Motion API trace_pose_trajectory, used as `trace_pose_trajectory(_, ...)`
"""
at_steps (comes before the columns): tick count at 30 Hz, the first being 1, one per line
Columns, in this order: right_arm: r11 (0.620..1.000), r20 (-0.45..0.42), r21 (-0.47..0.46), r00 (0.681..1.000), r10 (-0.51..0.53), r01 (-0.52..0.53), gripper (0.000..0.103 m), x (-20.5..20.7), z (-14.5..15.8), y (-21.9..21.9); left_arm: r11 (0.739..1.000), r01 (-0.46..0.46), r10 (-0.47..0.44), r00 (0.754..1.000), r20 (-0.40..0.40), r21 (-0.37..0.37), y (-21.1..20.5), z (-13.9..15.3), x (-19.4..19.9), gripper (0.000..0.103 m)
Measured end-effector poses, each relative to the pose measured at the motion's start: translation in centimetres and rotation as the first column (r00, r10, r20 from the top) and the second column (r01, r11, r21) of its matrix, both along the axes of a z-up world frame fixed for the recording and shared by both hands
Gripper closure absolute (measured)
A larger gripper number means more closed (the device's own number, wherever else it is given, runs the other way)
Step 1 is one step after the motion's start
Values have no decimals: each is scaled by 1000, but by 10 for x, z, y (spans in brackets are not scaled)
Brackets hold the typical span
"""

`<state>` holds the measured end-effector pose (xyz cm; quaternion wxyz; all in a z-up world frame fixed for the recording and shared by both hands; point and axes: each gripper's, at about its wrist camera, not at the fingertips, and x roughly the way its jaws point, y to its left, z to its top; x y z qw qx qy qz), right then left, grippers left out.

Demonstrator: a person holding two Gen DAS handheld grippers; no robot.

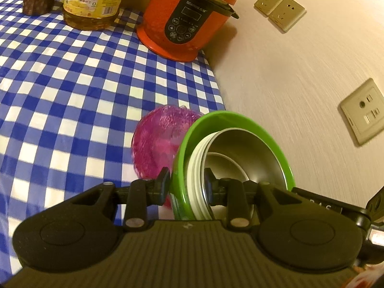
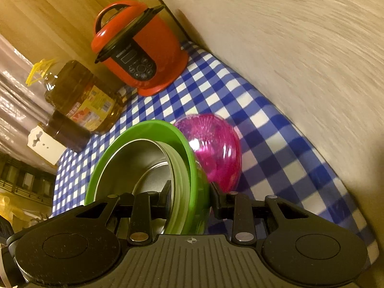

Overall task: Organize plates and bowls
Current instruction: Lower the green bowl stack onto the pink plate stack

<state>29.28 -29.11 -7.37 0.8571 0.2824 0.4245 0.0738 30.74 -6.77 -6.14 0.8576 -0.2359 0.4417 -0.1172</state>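
Left tool (image 1: pixel 186 183) and right tool (image 2: pixel 189 198), both angled downward, each clamp the green bowl's (image 1: pixel 236 120) rim with its nested steel bowl (image 1: pixel 242 153).

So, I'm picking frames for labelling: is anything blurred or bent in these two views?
Left wrist: fisheye bends the checked cloth; the wall is streaked, the cooker sharp. Right wrist: heavier streaks on the wall, and the pink bowl is smeared.

I see a metal bowl (image 1: pixel 242 153) nested in a larger bowl (image 1: pixel 237 120), a plate (image 1: pixel 156 144) beneath, cooker (image 1: pixel 189 16) upper centre.
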Motion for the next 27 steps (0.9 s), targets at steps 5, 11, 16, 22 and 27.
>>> trace_pose_trajectory(5, 1000, 4, -12, 1000, 3, -3, 71, 20, -1, -1, 1000, 1, -1, 1000, -6, -5, -1, -4, 20, 77)
trace_pose_trajectory(11, 1000, -9, -8, 1000, -3, 3, 71, 41, -9, -3, 1000, 5, -5, 1000, -20, -2, -2, -10, 45, 77)
trace_pose_trajectory(16, 1000, -27, 1, 1000, -12, 12, 71, 57, -17, -5, 1000, 13, -13, 999, -33, 5, -4, -17, 61, 77)
trace_pose_trajectory(22, 1000, -44, -2, 999, -10, 10, 71, 70, -25, -4, 1000, 16, -16, 999, -49, 10, -2, -28, 73, 77)
trace_pose_trajectory(27, 1000, -52, 1, 999, -6, 6, 71, 75, -33, -1, 1000, 14, -13, 998, -57, 18, -1, -35, 78, 77)
